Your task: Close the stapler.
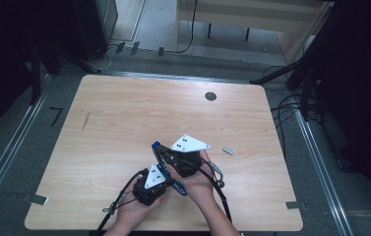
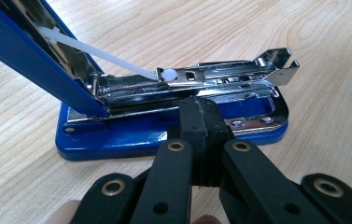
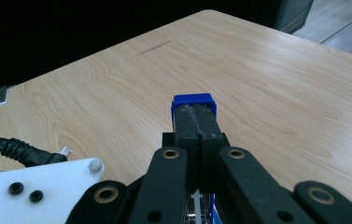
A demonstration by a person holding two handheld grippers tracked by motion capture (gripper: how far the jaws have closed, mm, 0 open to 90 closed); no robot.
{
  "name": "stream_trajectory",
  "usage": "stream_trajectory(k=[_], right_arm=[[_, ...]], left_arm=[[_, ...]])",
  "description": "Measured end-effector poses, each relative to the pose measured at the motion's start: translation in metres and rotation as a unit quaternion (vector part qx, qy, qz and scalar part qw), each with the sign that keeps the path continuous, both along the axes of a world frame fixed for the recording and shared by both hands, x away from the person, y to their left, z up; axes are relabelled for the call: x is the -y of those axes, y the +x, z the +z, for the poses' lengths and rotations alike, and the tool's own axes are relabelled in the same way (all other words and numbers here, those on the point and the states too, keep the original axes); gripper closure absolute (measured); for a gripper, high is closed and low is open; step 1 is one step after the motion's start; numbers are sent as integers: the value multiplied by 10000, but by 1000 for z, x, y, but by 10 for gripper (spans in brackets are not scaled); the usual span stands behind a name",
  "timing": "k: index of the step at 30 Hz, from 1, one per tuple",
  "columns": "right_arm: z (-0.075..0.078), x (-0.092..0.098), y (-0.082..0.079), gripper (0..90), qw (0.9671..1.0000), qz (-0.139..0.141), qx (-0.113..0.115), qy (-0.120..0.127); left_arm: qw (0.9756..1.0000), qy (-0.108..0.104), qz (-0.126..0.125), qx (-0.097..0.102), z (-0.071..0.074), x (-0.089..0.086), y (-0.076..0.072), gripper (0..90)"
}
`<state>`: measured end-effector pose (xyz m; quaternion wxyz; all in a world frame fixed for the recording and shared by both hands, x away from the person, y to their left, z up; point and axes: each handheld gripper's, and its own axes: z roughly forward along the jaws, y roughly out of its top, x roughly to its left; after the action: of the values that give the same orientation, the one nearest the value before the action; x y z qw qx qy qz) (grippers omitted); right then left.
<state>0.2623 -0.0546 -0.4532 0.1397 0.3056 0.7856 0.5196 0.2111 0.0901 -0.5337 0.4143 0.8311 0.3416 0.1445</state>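
High view first: the wooden table (image 1: 124, 123) carries everything, and the blue stapler (image 1: 166, 167) sits near its front edge, right between the person's two hands. Its lid is swung up and open, so the job in hand looks like reloading or clearing the staple channel.

Left gripper (image 1: 148, 189) sits on the near side of the stapler, jaws pressed together with nothing between them, their tip resting against the base to pin it down. In the left gripper view the stapler (image 2: 173, 121) lies across the frame, its long axis running side to side: hinge and raised blue lid (image 2: 29, 51) at the left, the open mouth of the shiny metal channel (image 2: 220, 79) pointing right. A white plastic rod (image 2: 99, 53) runs from under the lid to the pusher on the channel.

Right gripper (image 1: 185, 162) comes in at the far side of the stapler, jaws also brought together; in the right gripper view its tips (image 3: 196, 122) sit against the blue end of the lid (image 3: 193, 100), apparently propping it open. Whether they pinch it, I cannot tell.

Beyond the stapler to its right lies a small grey strip (image 1: 228, 150), likely staples. The next move, I judge, calls for holding the lid up and the base steady, then fetching that strip and dropping it into the channel.
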Motion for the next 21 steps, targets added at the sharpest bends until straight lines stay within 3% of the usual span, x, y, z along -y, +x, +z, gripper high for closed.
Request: stream_trajectory(k=[21], right_arm=[[-3, -8, 7, 900, 10000, 22, -3, 25]], left_arm=[[10000, -3, -2, 8, 0, 0, 0, 900]])
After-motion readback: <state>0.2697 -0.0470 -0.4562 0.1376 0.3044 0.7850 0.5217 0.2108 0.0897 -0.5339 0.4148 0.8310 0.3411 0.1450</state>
